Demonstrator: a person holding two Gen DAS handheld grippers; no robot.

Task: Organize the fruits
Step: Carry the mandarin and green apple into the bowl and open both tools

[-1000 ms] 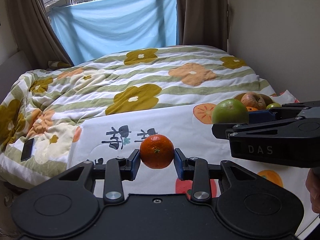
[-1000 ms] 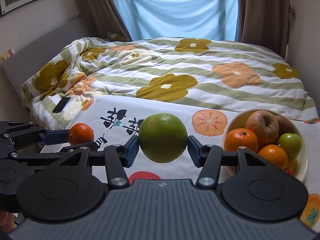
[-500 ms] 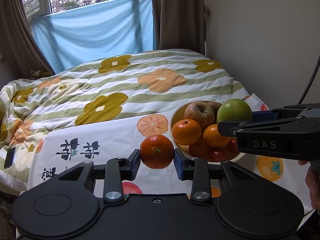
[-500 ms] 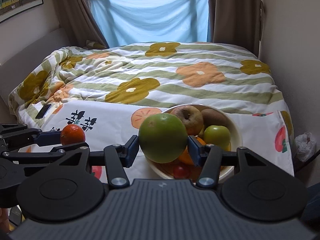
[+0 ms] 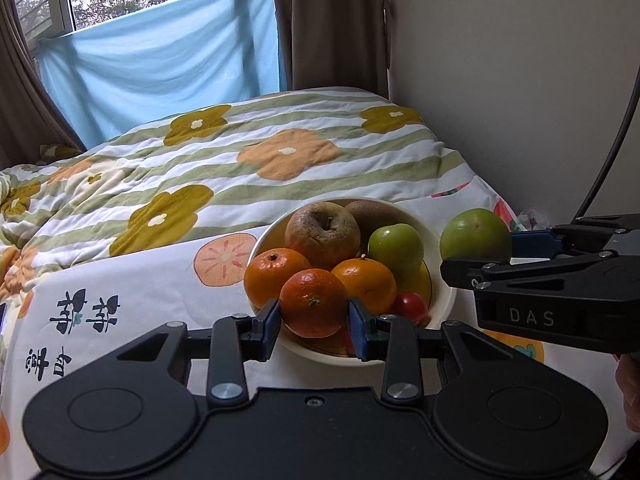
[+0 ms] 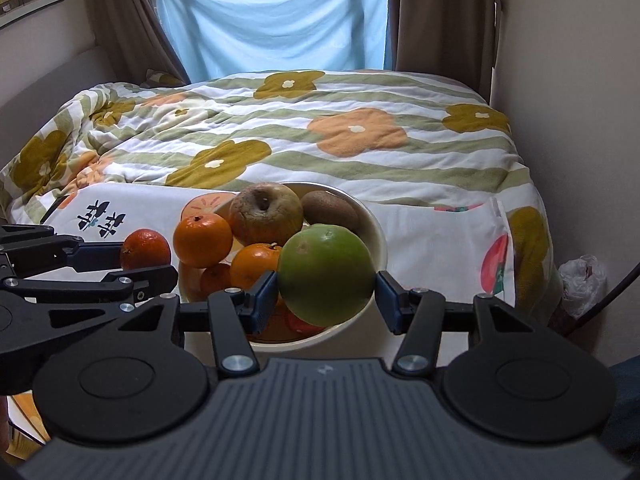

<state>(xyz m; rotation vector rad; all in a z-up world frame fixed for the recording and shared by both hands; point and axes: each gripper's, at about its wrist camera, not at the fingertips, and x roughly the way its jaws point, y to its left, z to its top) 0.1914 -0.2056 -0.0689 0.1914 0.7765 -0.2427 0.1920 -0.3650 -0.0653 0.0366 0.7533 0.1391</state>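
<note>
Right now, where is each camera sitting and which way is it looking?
Left wrist: sits on the left gripper, looking forward and down over its clamped mandarin at the fruit bowl; the right gripper enters from the right, a bit of hand below it.
Right wrist: sits on the right gripper, looking forward and down past its big green citrus fruit; the left gripper enters from the left.
Shared: bowl, wrinkled apple, floral quilt, blue sheet.

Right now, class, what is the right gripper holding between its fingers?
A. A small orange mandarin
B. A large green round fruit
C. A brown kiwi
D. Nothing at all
B: in the right wrist view, the right gripper has its blue pads pressed on both sides of the large green fruit, which it holds in front of the bowl.
</note>
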